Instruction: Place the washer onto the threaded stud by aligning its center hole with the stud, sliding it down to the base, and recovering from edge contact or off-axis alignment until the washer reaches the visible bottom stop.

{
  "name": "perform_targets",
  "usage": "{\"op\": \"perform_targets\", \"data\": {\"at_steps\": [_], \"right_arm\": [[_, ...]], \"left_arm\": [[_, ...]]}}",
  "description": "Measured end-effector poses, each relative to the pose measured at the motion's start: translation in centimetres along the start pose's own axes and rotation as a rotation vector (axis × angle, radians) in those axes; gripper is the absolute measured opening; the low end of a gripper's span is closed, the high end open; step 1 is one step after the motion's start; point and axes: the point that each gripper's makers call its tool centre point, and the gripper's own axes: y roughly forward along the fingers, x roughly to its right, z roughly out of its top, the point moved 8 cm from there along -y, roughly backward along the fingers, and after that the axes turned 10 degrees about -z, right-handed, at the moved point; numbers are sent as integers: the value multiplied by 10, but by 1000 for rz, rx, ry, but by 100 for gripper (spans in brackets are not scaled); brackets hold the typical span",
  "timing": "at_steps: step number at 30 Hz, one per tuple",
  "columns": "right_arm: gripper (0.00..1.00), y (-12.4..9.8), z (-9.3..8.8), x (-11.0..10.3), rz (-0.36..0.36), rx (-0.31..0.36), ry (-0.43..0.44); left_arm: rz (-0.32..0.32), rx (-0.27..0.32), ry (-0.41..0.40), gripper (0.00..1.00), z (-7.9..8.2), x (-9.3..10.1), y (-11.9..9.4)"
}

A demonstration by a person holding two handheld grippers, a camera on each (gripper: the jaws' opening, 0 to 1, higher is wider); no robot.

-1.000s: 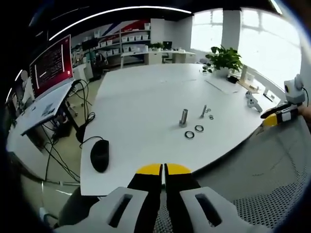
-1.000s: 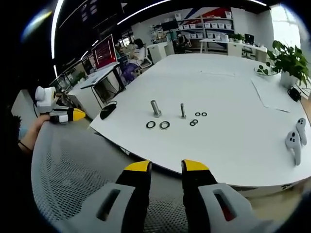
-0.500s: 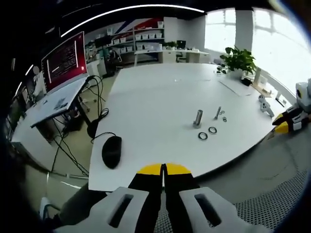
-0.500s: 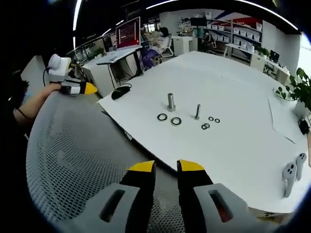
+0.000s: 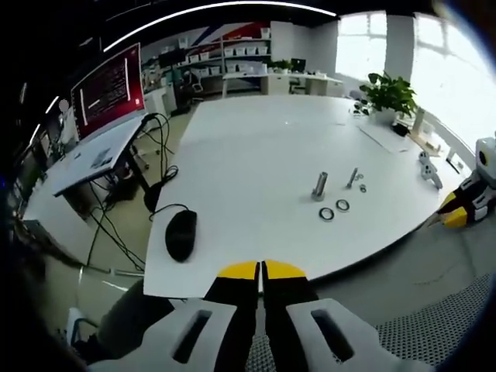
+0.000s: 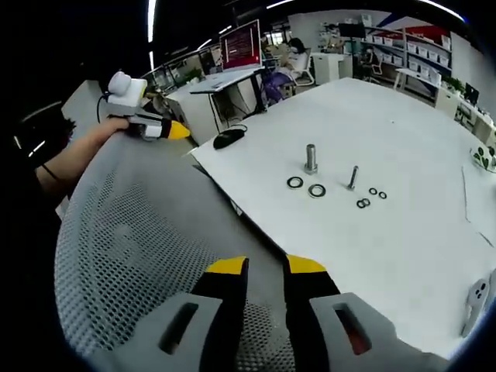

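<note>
Left tool [image 5: 261,269]: your jaws together, empty.
Right tool [image 6: 266,266]: slightly apart, empty.
Washer [image 6: 316,190]: flat on counter [image 6: 403,240], beside stud [image 6: 311,159].
Handling: likely light, rigid, slippery; pinch its rim.

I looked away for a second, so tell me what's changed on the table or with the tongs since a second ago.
Only the cameras swung. The left tongs stay shut and empty; the right tongs are a little narrower but still open and empty. Both hang short of the white table. The two studs and the washers lie as before, untouched.
</note>
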Motion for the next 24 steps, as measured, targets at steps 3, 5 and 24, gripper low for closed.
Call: {"op": "perform_targets", "data": {"at_steps": [3,5,24], "right_arm": [[21,1,-1,0,-10,-17,-1],[21,1,0,-2,-7,-19,-8],[31,11,15,3,119,-135,-217]], "left_arm": [[2,-32,-14,0,-5,-4,2],[22,-29,66,0,-4,-5,2],[26,45,-4,0,-2,-7,-1]]}}
